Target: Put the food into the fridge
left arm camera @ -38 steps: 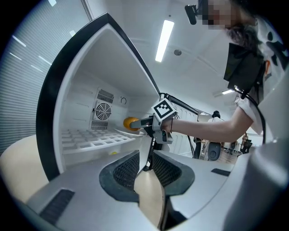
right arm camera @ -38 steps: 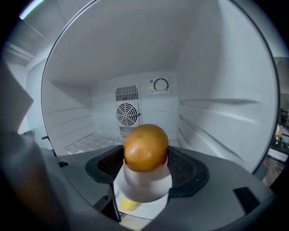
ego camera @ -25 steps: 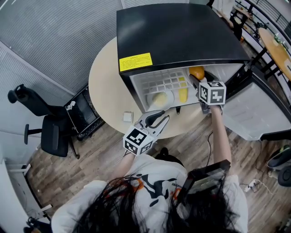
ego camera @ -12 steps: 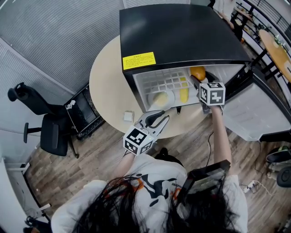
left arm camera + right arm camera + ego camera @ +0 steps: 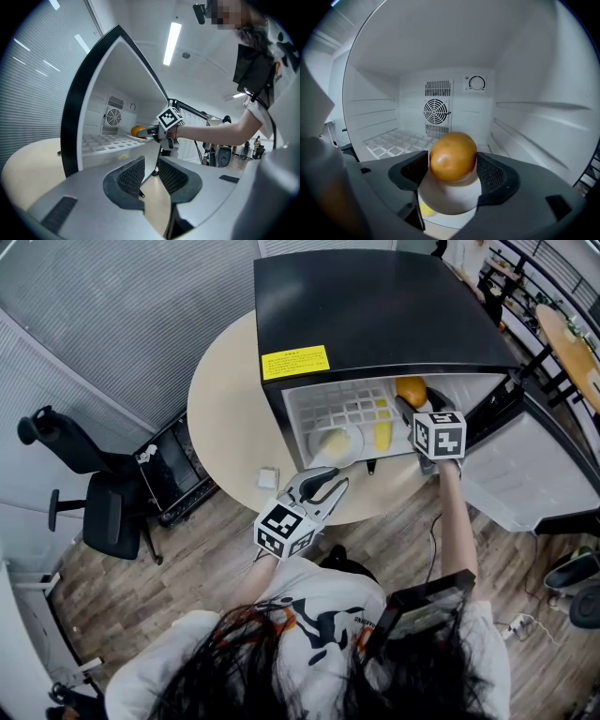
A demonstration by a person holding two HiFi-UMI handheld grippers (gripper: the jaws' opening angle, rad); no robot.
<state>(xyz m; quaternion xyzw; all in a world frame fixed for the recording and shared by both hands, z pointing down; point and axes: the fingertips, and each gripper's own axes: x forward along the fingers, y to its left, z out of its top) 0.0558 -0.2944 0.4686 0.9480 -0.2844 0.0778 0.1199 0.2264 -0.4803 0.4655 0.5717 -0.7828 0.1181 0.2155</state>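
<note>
Two yellow foods [image 5: 330,442] [image 5: 380,435] lie in the fridge [image 5: 375,306]. The right gripper [image 5: 452,172] fingers clasp an orange food [image 5: 453,156] inside, not yet released. The left gripper [image 5: 150,176] fingers are parted and empty.

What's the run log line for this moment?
right hand-held gripper: shut on orange round food, inside open fridge | left hand-held gripper: empty, jaws slightly apart

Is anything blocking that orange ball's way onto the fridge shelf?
Nothing visible does. The right gripper holds the orange ball inside the open fridge, and the white shelf ahead lies bare up to the fan.
</note>
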